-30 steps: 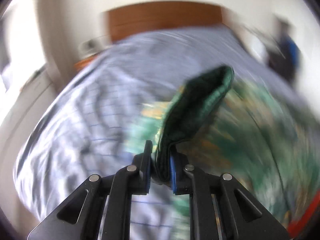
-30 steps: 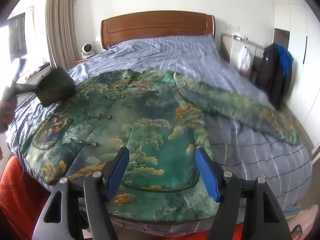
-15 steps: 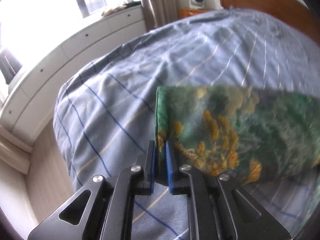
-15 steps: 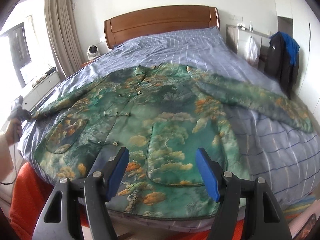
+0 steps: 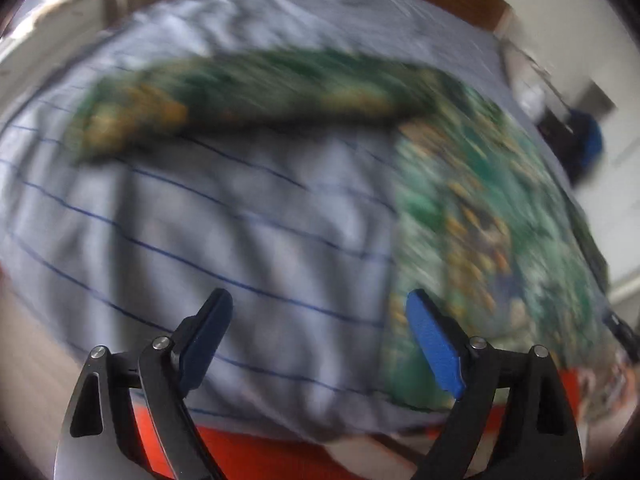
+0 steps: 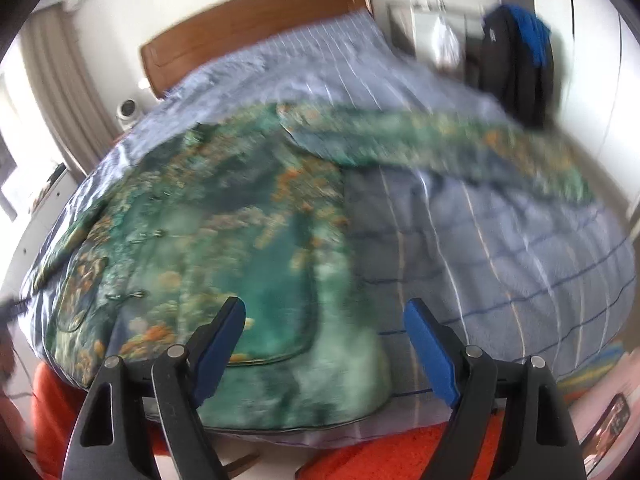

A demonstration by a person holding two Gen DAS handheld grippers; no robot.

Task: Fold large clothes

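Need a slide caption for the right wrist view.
Open right gripper above a green patterned jacket spread flat on a striped bed.

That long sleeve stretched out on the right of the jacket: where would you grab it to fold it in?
Judging by its pose, at the cuff end of the sleeve, coming from the bed's right side with the open right gripper. It lies flat and straight on the bedspread, its far end free.

Green jacket (image 6: 224, 240) with orange cloud pattern, spread flat, front up, sleeves (image 5: 248, 92) stretched outward
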